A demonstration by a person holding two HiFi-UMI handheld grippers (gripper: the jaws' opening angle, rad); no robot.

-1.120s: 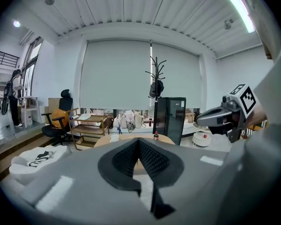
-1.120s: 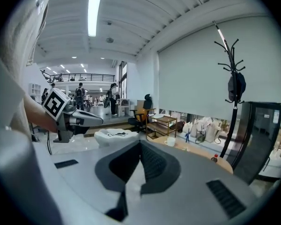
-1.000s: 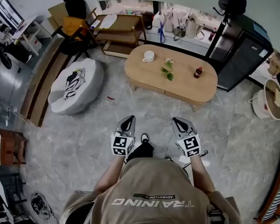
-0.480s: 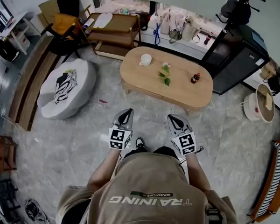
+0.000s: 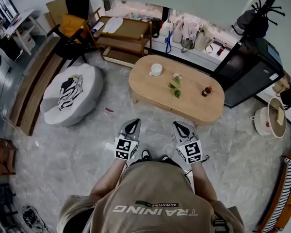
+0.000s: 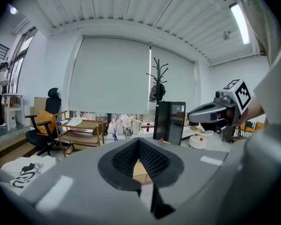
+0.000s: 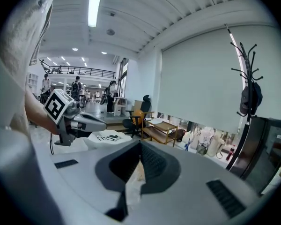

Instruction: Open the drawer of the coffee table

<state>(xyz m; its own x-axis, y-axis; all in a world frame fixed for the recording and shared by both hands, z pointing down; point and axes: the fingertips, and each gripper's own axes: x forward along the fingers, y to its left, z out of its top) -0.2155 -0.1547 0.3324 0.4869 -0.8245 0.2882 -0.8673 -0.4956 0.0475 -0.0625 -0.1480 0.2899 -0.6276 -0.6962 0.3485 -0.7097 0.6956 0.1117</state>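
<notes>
head view: my left claw (image 5: 133, 124) and right claw (image 5: 179, 125) both pinched shut, empty, side by side above the floor (image 5: 82, 144). oval wooden desk (image 5: 194, 98) lies ahead, well apart from both.

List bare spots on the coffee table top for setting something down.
On the coffee table, the near-left edge in front of the white cup is bare. So are the stretch between the leafy sprig and the small bottle, and the right end past the bottle. It is busiest along the middle, where those three sit.
</notes>
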